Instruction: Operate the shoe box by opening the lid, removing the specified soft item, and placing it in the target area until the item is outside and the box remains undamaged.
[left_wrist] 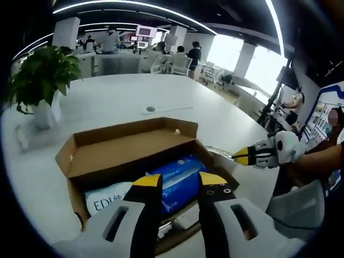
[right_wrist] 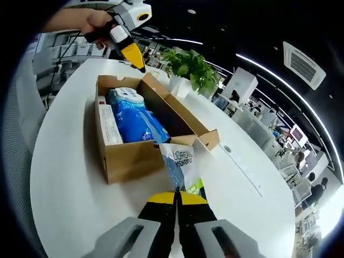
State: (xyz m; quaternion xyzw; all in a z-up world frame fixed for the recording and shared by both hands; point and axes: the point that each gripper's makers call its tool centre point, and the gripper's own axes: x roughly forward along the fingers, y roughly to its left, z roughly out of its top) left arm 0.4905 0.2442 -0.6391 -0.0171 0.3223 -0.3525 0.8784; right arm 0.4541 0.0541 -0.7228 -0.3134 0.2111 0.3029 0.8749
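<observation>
Two views, and we start with the big white table (left_wrist: 123,97), which carries everything. On it sits the box (right_wrist: 129,156), cardboard, with its lid (left_wrist: 129,148) already swung up and back, so we look straight down into it. Inside, a blue pack (right_wrist: 134,121) lies along the middle, and a white pack (right_wrist: 110,126) with red print lies pressed against the wall beside it. In the left gripper view we see that same blue pack (left_wrist: 180,180) with a white one marked "EDI" (left_wrist: 107,196) next to it.

Now the soft item: a pouch (right_wrist: 180,164), pale blue and white with a green foot, hangs just outside the box, at its near corner, its top level with the rim. Our right gripper (right_wrist: 177,198) has its yellow-tipped jaws pressed together on the pouch's lower edge, pinching it.

Our left gripper (left_wrist: 180,180) hovers over the near end of the box, jaws spread apart with nothing between them. In the right gripper view we see it (right_wrist: 134,56) above the far end, a hand (right_wrist: 94,21) wrapped round its handle.

Smaller things: a leafy plant (left_wrist: 40,72) in a white pot stands beyond the box, well apart from it.
</observation>
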